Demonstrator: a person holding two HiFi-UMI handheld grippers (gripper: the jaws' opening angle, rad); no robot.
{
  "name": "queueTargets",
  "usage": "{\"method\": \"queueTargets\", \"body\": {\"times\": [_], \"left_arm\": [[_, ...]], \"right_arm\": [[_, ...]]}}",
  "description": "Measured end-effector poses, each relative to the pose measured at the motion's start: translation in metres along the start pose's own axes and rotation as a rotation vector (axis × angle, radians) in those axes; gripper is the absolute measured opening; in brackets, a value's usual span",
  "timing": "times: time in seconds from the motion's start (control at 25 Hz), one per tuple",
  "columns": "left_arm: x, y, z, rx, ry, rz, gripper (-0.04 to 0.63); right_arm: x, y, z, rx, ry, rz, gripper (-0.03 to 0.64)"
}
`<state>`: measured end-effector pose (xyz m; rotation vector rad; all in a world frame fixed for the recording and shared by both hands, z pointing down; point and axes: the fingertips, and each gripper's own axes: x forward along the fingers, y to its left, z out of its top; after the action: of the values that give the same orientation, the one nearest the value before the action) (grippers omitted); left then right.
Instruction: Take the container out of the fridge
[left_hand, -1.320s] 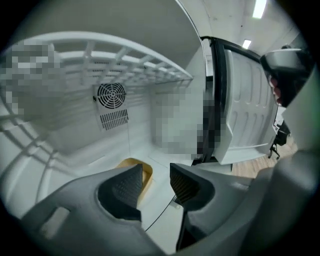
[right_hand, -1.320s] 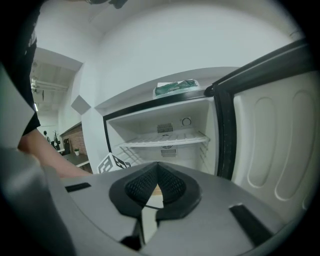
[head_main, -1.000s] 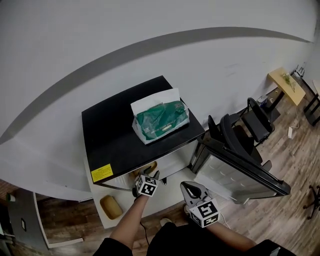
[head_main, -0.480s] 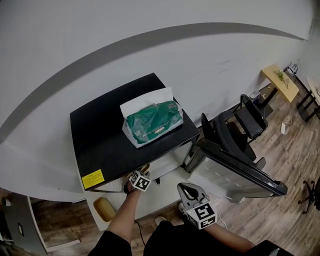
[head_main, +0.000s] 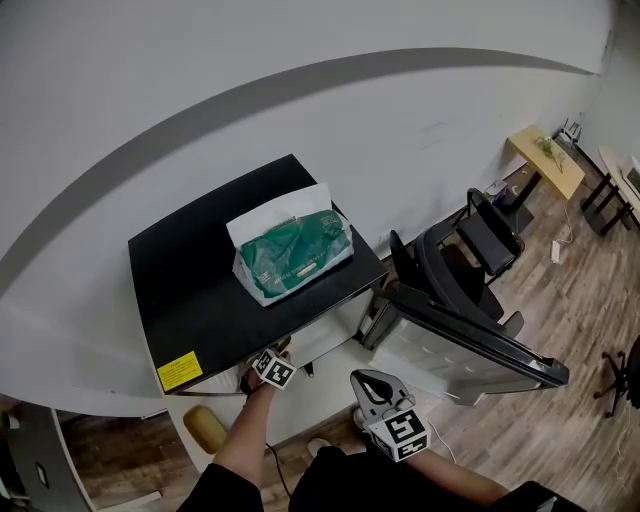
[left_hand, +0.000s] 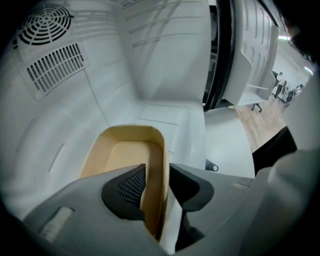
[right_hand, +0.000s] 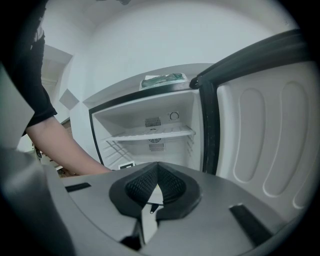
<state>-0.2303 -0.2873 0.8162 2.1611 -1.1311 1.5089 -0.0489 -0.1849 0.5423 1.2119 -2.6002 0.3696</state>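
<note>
The container (left_hand: 125, 155) is a tan, open tub on the white floor inside the fridge (head_main: 200, 290). My left gripper (left_hand: 157, 172) reaches steeply down into the fridge, with the tub's right wall between its jaws. The jaws have just been closing; the left pad (left_hand: 131, 186) lies against the wall and a thin gap shows at the right pad. In the head view only its marker cube (head_main: 272, 369) shows below the fridge's black top. My right gripper (head_main: 364, 380) hangs shut and empty in front of the fridge, also seen as the right gripper (right_hand: 157, 167).
The fridge door (head_main: 470, 345) stands wide open to the right. A green tissue pack (head_main: 293, 255) lies on the fridge's top. A wire shelf (right_hand: 150, 134) crosses the upper inside. A brown loaf-like object (head_main: 203, 425) sits low at the left. Chairs (head_main: 480, 240) stand behind the door.
My left gripper has sunk deeper under the fridge's top edge, and the arm has followed it in. The right gripper has kept its place.
</note>
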Motion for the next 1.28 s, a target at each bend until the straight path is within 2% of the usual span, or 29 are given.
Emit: {"method": "queueTargets", "body": {"times": [0.12, 0.4, 0.56, 1.0, 1.28], "left_arm": [[-0.001, 0.005, 0.001, -0.003, -0.012, 0.005, 0.110], [-0.006, 0.000, 0.003, 0.040, -0.013, 0.010, 0.097], [-0.015, -0.004, 0.005, 0.033, -0.032, 0.021, 0.089], [-0.059, -0.013, 0.013, -0.036, -0.129, 0.051, 0.055], [-0.103, -0.028, 0.028, -0.071, -0.249, 0.059, 0.054]], "right_arm": [[-0.003, -0.002, 0.000, -0.002, 0.000, -0.012, -0.002], [-0.010, -0.005, 0.002, -0.001, -0.007, -0.023, -0.002], [-0.013, -0.003, 0.005, -0.007, -0.019, -0.015, -0.002], [-0.019, 0.007, 0.010, -0.008, -0.055, 0.018, -0.002], [-0.017, 0.007, 0.016, -0.016, -0.072, 0.028, -0.002]]}}
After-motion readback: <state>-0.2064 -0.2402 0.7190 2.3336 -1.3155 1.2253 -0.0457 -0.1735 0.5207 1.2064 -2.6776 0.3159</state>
